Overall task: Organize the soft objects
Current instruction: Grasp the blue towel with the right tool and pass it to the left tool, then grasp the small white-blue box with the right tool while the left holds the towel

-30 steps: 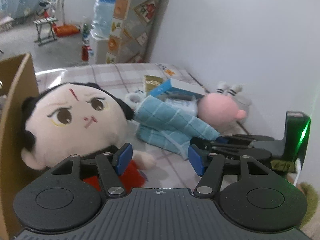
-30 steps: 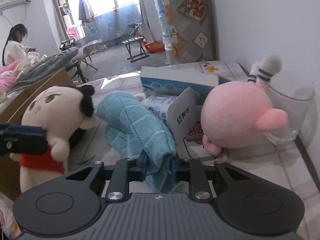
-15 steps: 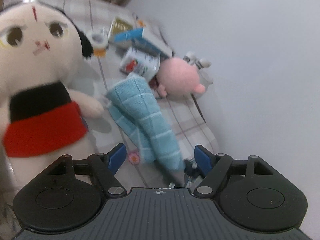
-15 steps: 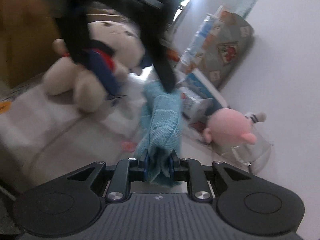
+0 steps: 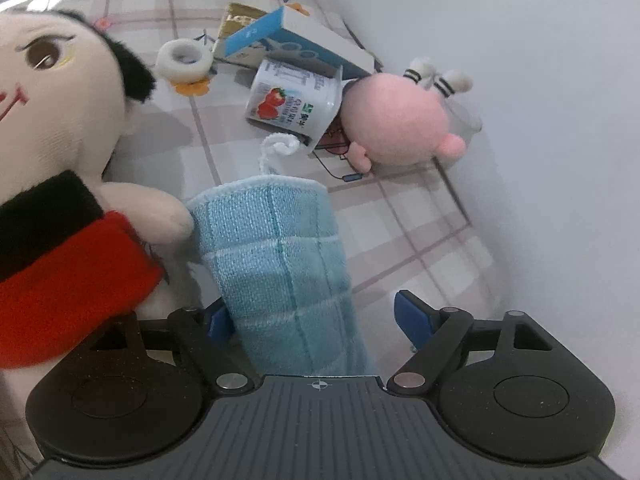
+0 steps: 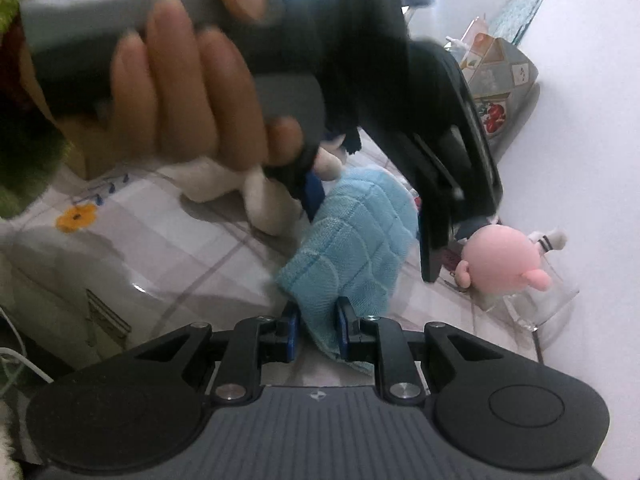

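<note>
A light blue checked towel lies stretched over the tiled tabletop. My right gripper is shut on one end of the towel. My left gripper is open and straddles the towel; its left pad is at the cloth's edge and its right pad stands apart. In the right wrist view a hand holds the left gripper above the towel. A big-headed plush doll in red and black lies just left of the towel. A round pink plush rests by the wall.
A strawberry milk carton, a blue and white box and a roll of white tape lie beyond the towel. A clear plastic container sits behind the pink plush. The white wall bounds the right side.
My left gripper tilted down and came over the towel with wider jaws, so the cloth now lies between them. My right gripper rolled and swung sideways, still clamped on the towel's end.
</note>
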Demonstrator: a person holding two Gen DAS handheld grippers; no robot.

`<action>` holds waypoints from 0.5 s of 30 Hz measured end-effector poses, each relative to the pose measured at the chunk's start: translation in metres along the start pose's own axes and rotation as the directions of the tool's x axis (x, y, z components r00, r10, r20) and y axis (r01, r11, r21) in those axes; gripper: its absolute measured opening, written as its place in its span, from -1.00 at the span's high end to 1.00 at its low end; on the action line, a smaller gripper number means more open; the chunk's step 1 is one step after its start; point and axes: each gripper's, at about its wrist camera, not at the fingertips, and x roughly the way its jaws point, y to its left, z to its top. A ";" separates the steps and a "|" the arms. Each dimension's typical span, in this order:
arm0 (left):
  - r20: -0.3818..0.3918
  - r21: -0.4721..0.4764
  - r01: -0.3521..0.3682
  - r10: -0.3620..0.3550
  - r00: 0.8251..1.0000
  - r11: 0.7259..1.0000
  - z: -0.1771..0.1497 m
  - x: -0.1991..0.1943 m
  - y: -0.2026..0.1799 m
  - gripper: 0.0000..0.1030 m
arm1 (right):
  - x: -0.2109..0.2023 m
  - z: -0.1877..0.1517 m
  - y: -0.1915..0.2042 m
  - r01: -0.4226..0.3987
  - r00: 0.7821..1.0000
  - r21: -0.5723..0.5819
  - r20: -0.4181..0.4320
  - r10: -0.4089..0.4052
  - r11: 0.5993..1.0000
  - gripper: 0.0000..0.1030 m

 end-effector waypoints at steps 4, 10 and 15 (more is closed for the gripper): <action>0.008 0.053 -0.087 0.086 0.996 0.995 -0.002 0.009 -0.008 -0.19 | -0.007 0.000 0.003 -0.019 1.000 0.020 0.008 0.019 1.000 0.54; 0.027 0.128 -0.186 0.184 0.983 0.974 -0.008 0.014 -0.016 0.17 | -0.017 -0.002 -0.002 -0.028 0.999 0.075 0.019 0.026 0.997 0.54; 0.034 0.130 -0.194 0.192 0.981 0.972 -0.010 0.013 -0.016 0.51 | -0.026 -0.007 -0.012 -0.009 1.000 0.140 0.028 0.005 0.990 0.52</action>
